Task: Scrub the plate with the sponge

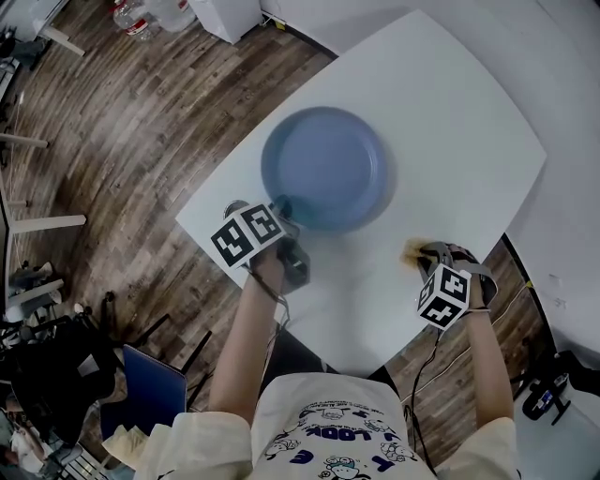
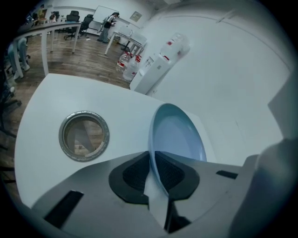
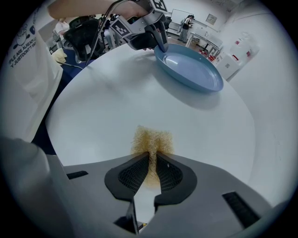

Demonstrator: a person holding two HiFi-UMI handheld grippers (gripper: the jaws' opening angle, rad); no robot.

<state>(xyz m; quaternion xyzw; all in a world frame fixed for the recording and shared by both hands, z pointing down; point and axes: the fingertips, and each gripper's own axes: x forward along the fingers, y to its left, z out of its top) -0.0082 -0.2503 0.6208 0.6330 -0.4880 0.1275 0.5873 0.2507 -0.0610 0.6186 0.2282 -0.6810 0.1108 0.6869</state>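
Note:
A blue plate (image 1: 323, 167) sits on the white table (image 1: 459, 131). My left gripper (image 1: 281, 211) is shut on its near rim; in the left gripper view the plate (image 2: 179, 135) rises edge-on from between the two black pads of the left gripper (image 2: 153, 174). At the table's near right, my right gripper (image 1: 424, 255) points straight down and is shut on a yellow fibrous sponge (image 1: 413, 250). In the right gripper view the sponge (image 3: 151, 139) is squeezed between the right gripper (image 3: 152, 169) pads and rests against the table, with the plate (image 3: 188, 65) and the left gripper (image 3: 160, 44) beyond it.
A round metal-rimmed cable hole (image 2: 84, 135) pierces the table to the left of the plate. A water dispenser (image 2: 158, 65) and water bottles (image 1: 141, 19) stand on the wooden floor beyond the table. A blue chair (image 1: 150, 389) is near my left side.

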